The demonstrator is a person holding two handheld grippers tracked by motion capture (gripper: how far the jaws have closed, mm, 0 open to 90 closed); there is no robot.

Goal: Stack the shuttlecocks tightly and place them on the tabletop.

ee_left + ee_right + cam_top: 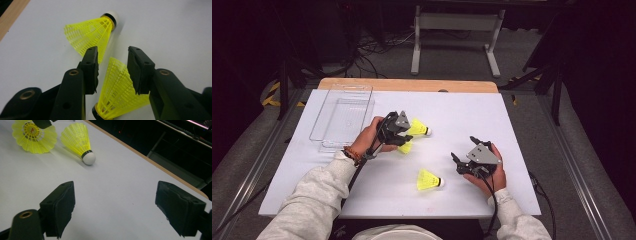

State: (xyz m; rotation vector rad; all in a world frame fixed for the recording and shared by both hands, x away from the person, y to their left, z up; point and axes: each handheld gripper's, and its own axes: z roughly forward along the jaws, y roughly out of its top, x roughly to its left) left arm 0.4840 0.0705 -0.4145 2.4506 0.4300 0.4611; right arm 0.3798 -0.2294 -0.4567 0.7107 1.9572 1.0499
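Left gripper jaws straddling yellow shuttlecock, not yet pinching; right gripper idling wide open.

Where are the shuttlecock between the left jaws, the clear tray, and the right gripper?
shuttlecock between the left jaws [120, 92], left gripper view, on its yellow skirt.
clear plastic tray [331, 107], high view, on its left wall.
right gripper [462, 156], high view, midway between its fingertips.
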